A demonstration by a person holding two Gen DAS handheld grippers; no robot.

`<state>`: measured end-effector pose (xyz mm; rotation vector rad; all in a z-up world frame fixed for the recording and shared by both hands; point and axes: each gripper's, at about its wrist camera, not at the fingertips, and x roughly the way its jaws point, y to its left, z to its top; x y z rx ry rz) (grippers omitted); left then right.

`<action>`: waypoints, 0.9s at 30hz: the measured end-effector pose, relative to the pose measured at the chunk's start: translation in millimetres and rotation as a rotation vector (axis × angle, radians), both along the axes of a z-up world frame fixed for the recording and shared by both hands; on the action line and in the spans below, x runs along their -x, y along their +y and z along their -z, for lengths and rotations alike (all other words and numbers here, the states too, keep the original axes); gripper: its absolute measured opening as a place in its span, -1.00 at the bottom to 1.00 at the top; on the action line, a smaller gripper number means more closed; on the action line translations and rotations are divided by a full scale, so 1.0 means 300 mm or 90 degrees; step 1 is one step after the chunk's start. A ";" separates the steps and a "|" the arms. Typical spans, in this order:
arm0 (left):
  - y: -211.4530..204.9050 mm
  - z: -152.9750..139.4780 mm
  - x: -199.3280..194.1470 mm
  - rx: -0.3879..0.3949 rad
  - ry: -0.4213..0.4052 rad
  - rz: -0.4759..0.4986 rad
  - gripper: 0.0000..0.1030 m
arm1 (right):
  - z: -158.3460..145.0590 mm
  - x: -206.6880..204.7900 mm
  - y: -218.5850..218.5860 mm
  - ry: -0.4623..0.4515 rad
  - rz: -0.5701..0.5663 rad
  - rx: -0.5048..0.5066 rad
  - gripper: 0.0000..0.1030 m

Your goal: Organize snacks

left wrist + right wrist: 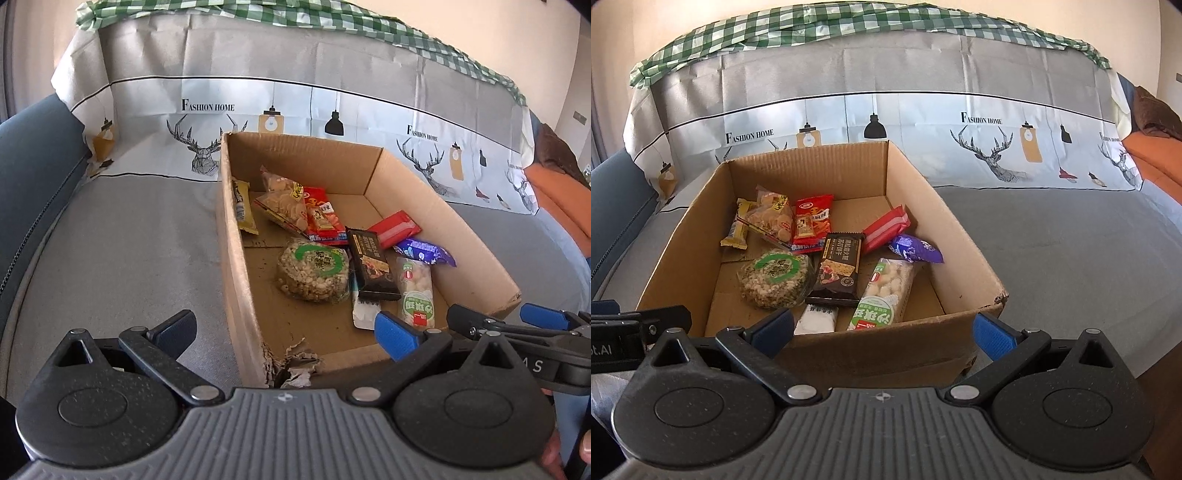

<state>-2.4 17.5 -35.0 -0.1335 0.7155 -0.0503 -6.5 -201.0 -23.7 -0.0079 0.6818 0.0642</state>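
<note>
An open cardboard box (820,343) stands on a grey sofa seat (1052,258); all visible snacks lie inside it. In the right wrist view a round puffed-grain cake (774,278) sits at the floor's 8 o'clock. A black bar (839,271) lies at centre, its lower end over a white packet (818,319) at 6 o'clock. A green-and-white rice cracker pack (884,293) lies at 5 o'clock, just beside the black bar. A purple packet (916,250) and a red wafer (886,229) sit at 2 o'clock, touching one another. A red chip bag (812,218), a clear bag of round crackers (772,218) and a yellow bar (738,227) crowd the 10 to 11 o'clock corner, overlapping.

The box's near left corner (291,365) is torn.

The left gripper (284,328) hangs over that corner, fingers spread wide and holding nothing. The right gripper (882,330) hangs at the box's near wall, fingers likewise spread and empty. A printed cloth (923,129) covers the sofa back, with a green checked cloth (812,29) along its top.
</note>
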 end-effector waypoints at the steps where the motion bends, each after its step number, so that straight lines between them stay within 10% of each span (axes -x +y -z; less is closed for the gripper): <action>1: 0.001 -0.001 0.001 -0.001 0.000 0.000 0.99 | 0.000 -0.001 0.000 0.000 0.000 0.000 0.99; 27: -0.006 -0.004 0.008 -0.007 -0.012 0.014 0.99 | 0.000 0.001 0.001 -0.001 0.000 0.000 0.99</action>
